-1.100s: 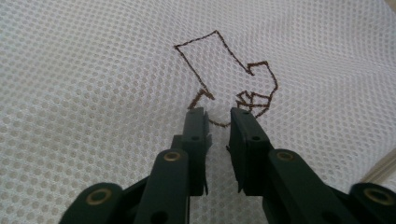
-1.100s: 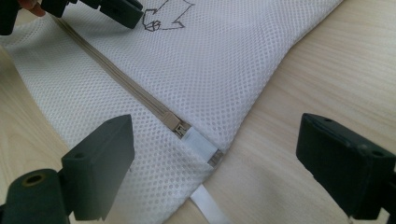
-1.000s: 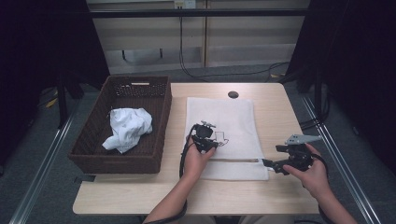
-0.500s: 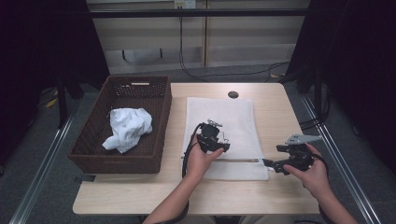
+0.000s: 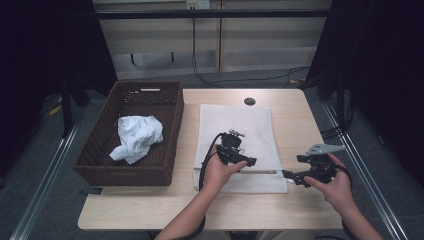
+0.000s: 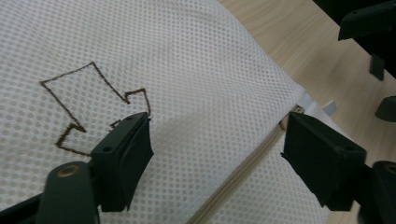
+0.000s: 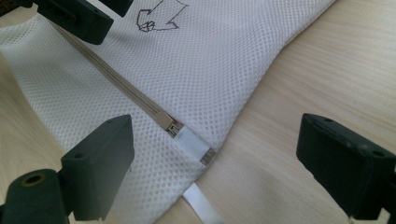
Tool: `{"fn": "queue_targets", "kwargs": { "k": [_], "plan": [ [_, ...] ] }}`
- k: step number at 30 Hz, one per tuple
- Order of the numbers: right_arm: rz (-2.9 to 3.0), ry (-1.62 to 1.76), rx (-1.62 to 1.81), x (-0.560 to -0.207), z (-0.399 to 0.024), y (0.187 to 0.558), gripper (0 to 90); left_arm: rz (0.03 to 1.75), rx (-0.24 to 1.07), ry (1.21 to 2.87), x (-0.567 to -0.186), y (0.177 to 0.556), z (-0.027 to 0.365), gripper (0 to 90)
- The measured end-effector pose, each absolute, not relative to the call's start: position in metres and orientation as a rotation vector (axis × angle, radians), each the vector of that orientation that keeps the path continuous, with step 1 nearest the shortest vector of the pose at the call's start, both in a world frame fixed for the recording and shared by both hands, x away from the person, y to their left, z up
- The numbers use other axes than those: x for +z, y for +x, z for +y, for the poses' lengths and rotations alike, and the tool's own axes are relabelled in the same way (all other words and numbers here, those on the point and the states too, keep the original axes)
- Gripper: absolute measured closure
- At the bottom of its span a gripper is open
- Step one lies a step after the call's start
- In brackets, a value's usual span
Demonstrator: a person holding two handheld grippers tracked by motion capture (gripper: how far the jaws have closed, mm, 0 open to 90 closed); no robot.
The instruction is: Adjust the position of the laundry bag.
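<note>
A white mesh bag (image 5: 240,130) lies flat on the table, its zipper (image 5: 260,171) running along the near edge. My left gripper (image 5: 247,161) hovers over the bag just behind the zipper. Its jaws have just been opening and stand open (image 6: 217,130) over bare mesh, beside the zipper (image 6: 252,158) and a brown stitched mark (image 6: 70,88). My right gripper (image 5: 290,176) is at the zipper's right end, open (image 7: 217,135). The zipper pull (image 7: 173,127) and its white tab (image 7: 196,144) lie between the jaws, untouched.
A dark wicker basket (image 5: 100,165) at the table's left holds a crumpled white cloth (image 5: 137,137). A round cable hole (image 5: 249,101) sits behind the bag. Bare tabletop (image 5: 300,125) lies to the bag's right, with cabinets and cables beyond the far edge.
My left gripper has shifted right along the bag toward the zipper and its jaws have spread apart. The right gripper has stayed put.
</note>
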State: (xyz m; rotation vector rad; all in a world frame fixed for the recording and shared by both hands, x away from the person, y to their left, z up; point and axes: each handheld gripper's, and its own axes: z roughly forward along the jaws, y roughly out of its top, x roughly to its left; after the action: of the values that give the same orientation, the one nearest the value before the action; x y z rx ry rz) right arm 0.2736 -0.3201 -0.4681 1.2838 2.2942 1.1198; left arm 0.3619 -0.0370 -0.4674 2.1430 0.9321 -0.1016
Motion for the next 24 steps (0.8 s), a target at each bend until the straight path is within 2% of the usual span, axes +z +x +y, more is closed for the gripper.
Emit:
{"fn": "queue_targets", "kwargs": {
  "k": [12, 18, 24],
  "plan": [
    [2.291, 1.290, 1.112, -0.467, -0.321, 0.273, 10.7, 0.938, -0.206, 2.107, -0.470, 0.360, -0.044, 11.8],
    [2.282, 1.291, 1.108, -0.467, -0.323, 0.274, 10.9, 0.918, -0.266, 2.094, -0.470, 0.356, -0.050, 13.1],
    [2.273, 1.285, 1.107, -0.466, -0.324, 0.273, 10.9, 0.879, -0.255, 2.127, -0.472, 0.353, -0.057, 16.3]
  ]
}}
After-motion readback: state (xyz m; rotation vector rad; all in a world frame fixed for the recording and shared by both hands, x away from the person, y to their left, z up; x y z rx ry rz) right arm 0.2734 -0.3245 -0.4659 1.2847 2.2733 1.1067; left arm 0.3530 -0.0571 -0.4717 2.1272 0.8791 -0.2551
